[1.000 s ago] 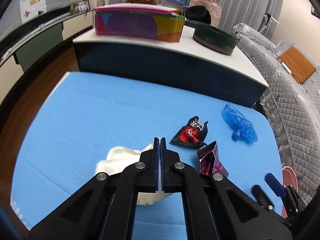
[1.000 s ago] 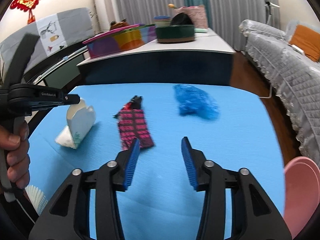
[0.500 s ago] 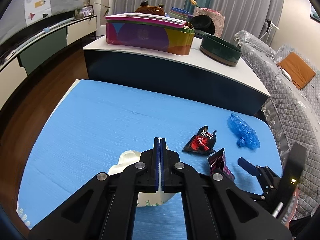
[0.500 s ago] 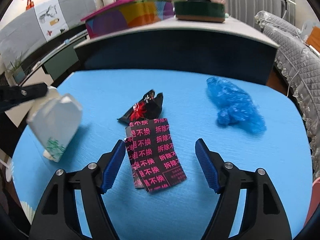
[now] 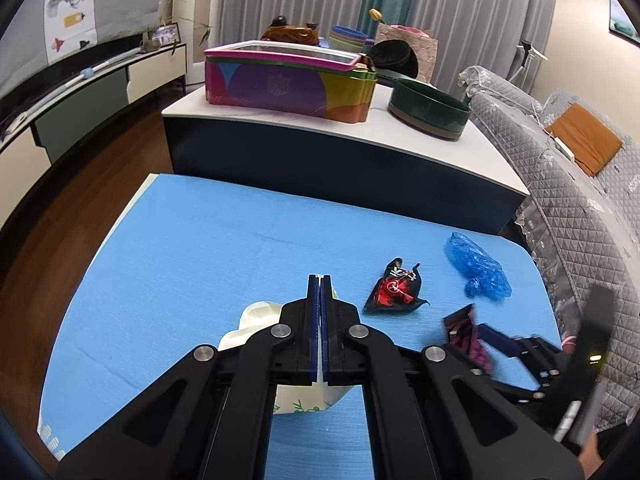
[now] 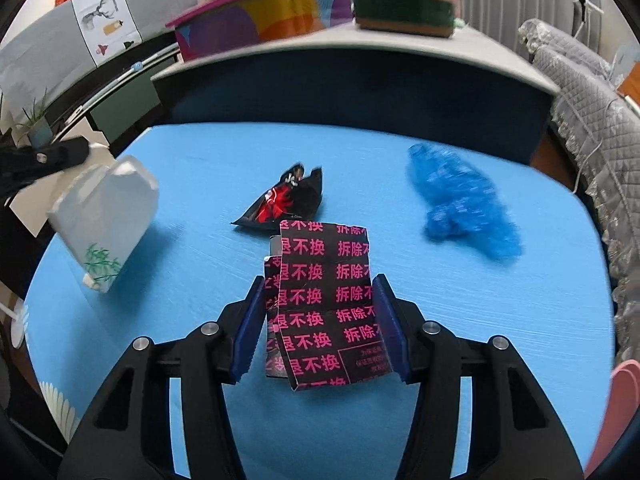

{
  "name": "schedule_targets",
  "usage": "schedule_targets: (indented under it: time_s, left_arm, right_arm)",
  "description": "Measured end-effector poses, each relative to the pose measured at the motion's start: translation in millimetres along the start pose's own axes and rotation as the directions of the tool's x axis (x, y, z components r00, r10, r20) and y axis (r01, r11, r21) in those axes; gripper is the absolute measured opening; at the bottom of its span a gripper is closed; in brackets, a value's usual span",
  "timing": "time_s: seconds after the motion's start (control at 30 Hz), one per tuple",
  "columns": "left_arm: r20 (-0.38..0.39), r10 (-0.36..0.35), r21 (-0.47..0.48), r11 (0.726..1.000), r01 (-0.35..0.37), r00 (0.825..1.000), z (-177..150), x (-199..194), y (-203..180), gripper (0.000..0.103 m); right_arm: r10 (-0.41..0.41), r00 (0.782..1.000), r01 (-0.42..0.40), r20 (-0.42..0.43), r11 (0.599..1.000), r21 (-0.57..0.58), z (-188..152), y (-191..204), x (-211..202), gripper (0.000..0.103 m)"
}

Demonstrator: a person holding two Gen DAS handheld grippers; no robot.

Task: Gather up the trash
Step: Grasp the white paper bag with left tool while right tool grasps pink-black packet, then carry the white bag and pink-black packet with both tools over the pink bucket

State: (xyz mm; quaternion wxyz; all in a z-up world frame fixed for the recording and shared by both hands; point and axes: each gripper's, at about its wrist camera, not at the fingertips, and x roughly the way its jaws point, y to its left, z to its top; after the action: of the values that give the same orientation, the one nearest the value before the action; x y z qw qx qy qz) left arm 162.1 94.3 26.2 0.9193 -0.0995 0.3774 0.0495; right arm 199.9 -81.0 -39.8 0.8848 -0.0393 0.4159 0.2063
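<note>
Right wrist view has the right gripper (image 6: 320, 320) straddling the black wrapper with pink print (image 6: 324, 300); its jaws have just been closing, the blue pads sit at the wrapper's two long edges, and whether they already press on it I cannot tell. That wrapper lies flat on the blue counter (image 6: 480, 340) directly between the fingers; just beyond its far end is the black-and-red wrapper (image 6: 286, 200), and farther ahead to the right lies the crumpled blue plastic bag (image 6: 460, 204); a pink bin rim (image 6: 624, 408) shows at the near right. Left wrist view shows the left gripper (image 5: 319, 292) with jaws fully together, pinching the top edge of the white paper bag (image 5: 256, 320), which hangs below and behind the fingers, lifted off the counter as the other view shows it.

As a judgement, the printed wrapper is very light, thin and slick foil; it will buckle rather than resist, so squeezing across its width should fold it into a ridge that the pads can keep; a grip near the middle of its length looks safer than at the end, where it could slide out. The blue bag looks soft and springy; taking its bunched centre would suit it; the red wrapper offers a raised crease to pinch.
</note>
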Motion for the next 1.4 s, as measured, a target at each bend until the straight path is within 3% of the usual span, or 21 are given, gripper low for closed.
schedule_targets:
  time_s: [0.4, 0.67, 0.93, 1.4]
  left_arm:
    - [0.037, -0.013, 0.081, 0.997, 0.01, 0.999, -8.4, -14.6, -29.5, 0.0]
    - [0.074, -0.032, 0.157, 0.987, 0.021, 0.997, -19.1, -26.0, -51.3, 0.0]
    - [0.074, -0.054, 0.17, 0.985, 0.04, 0.996, -22.7, -35.1, -65.1, 0.0]
    - [0.117, -0.194, 0.258, 0.953, 0.159, 0.974, -29.2, -56.5, -126.1, 0.0]
  right_arm:
    - [-0.079, 0.991, 0.078, 0.103, 0.997, 0.014, -14.0, -40.2, -103.0, 0.053]
    - [-0.118, 0.971, 0.108, 0.209, 0.993, 0.055, -28.7, -69.8, -171.6, 0.054]
    - [-0.164, 0.961, 0.131, 0.224, 0.979, 0.157, -56.6, -101.4, -178.8, 0.054]
    - [-0.232, 0.939, 0.179, 0.252, 0.96, 0.218, -77.9, -135.6, -207.0, 0.054]
